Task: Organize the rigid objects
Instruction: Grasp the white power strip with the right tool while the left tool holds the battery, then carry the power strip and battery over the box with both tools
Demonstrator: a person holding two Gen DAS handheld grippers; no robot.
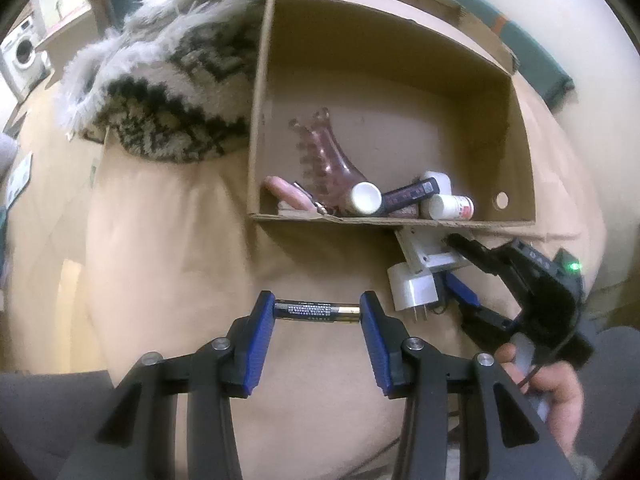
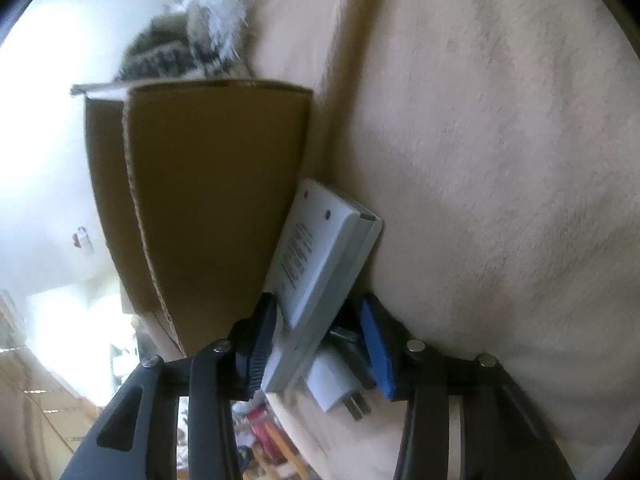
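Left claw [image 1: 317, 312] grasps a black-and-gold cylindrical battery [image 1: 316, 311] end to end, held above the beige plush bed surface [image 1: 160, 240], short of the open brown cardboard box [image 1: 516, 152]. End-on pinch is risky: battery can pivot or squirt out.

Right claw [image 2: 318, 338] looks clenched on the white rectangular plastic charger with plug prongs [image 2: 320, 248], lying against the box's outer wall; contact on the blue pad side is unclear, so a skewed grip may slip.

Left view shows box contents: pink hair clip [image 1: 328, 160], white bottles [image 1: 448, 205]. Right view shows only the charger's label face and the box's outside.
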